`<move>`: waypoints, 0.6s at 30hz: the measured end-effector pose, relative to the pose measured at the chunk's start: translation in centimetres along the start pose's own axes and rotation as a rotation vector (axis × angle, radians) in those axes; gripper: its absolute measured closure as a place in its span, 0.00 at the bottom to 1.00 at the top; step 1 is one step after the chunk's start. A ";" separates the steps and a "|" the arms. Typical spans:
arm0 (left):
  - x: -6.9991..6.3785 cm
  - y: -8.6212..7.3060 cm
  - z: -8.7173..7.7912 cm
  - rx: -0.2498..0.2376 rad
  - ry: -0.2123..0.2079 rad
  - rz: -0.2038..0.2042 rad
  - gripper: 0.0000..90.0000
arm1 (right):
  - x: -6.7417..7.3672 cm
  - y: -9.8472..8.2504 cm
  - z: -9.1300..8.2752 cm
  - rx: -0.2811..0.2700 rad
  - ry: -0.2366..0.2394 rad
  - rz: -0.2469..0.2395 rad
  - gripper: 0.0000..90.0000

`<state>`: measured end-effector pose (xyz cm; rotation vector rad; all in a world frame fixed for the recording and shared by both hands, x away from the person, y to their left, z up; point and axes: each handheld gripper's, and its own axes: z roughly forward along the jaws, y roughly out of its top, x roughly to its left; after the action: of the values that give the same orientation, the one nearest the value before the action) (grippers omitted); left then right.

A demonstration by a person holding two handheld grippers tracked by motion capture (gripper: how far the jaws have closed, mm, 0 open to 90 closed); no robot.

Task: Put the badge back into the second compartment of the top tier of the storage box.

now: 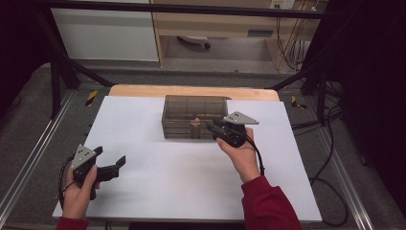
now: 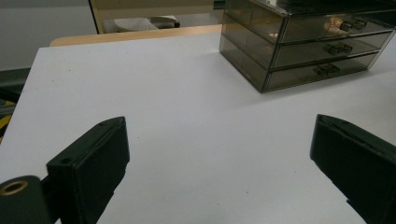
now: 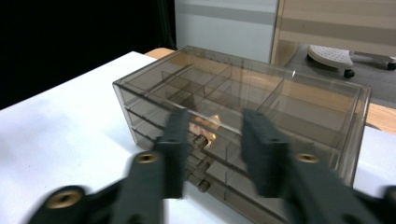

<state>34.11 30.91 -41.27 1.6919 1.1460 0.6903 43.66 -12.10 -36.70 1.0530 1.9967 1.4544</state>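
Your left claw (image 1: 113,165) sits low at the near left of the white surface (image 1: 158,182), jaws spread wide with nothing between them. Its own camera looks between those two black jaws across bare white sheet, well apart from the drawer box (image 2: 303,44) off at the far right of that view.

Your right claw (image 1: 214,128) is up at the front of that smoky see-through drawer box (image 1: 194,116), which stands toward the far middle of the surface, just before the wooden edge (image 1: 191,91). You hold the claw level, pointing at the box's drawer fronts. From the right gripper view the jaws stand partly apart, blurred, framing a small drawer knob (image 3: 200,140) on the upper drawers; the pads are not pressing on it, and a gap shows on both sides. Something small and orange-tan (image 3: 208,125) glints inside behind that knob, though you cannot tell what it is. More knobs (image 3: 203,185) line up on the drawers below. All the drawers look pushed in flush. Your red sleeve (image 1: 265,201) trails back from the right hand (image 1: 242,155) to the near edge.
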 end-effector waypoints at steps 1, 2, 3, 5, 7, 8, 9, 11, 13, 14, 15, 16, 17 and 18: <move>0.0 0.0 0.0 -0.001 -0.001 0.000 0.05 | 0.0 0.1 0.0 -0.001 -0.001 0.001 0.61; 0.1 0.0 0.0 0.001 0.001 -0.001 0.05 | -0.1 0.3 0.0 -0.005 -0.007 0.001 0.55; 0.1 0.0 0.1 0.006 0.002 0.001 0.05 | -0.1 0.5 -0.1 -0.006 -0.014 0.004 0.49; 0.1 -0.1 0.1 0.007 0.003 -0.001 0.05 | -0.2 0.8 -0.1 -0.005 -0.024 0.005 0.40; 0.1 -0.1 0.0 0.003 0.003 -0.002 0.05 | -0.3 1.1 -0.1 0.000 -0.028 0.007 0.31; 0.1 -0.1 -0.1 0.003 0.003 -0.002 0.05 | -0.3 1.3 -0.2 -0.001 -0.032 0.003 0.28; 0.1 -0.1 -0.1 0.003 0.003 -0.003 0.05 | -0.3 1.4 -0.3 -0.012 -0.032 -0.004 0.24; 0.2 -0.1 -0.2 0.000 0.004 -0.004 0.05 | -0.3 1.7 -0.5 -0.024 -0.036 -0.011 0.18; 0.2 -0.2 -0.2 0.004 0.004 -0.002 0.05 | -0.2 2.0 -0.7 -0.021 -0.041 -0.012 0.11; 0.2 -0.2 -0.2 0.005 0.004 -0.002 0.05 | -0.3 2.1 -0.7 -0.020 -0.043 -0.011 0.09; 0.2 -0.2 -0.2 0.006 0.005 -0.002 0.05 | -0.3 2.1 -0.8 -0.017 -0.047 -0.006 0.08; 0.2 -0.2 -0.2 0.006 0.006 -0.003 0.05 | -0.4 2.1 -0.8 -0.016 -0.046 -0.010 0.07; 0.3 -0.2 -0.3 0.006 0.007 -0.004 0.05 | -0.4 2.1 -0.8 -0.015 -0.042 -0.011 0.06; 0.3 -0.2 -0.3 0.001 0.009 -0.005 0.05 | -0.5 2.1 -0.9 -0.010 -0.042 -0.011 0.06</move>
<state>33.85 31.31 -41.35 1.6877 1.1569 0.6951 43.97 -12.72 -34.51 1.0584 1.9615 1.4237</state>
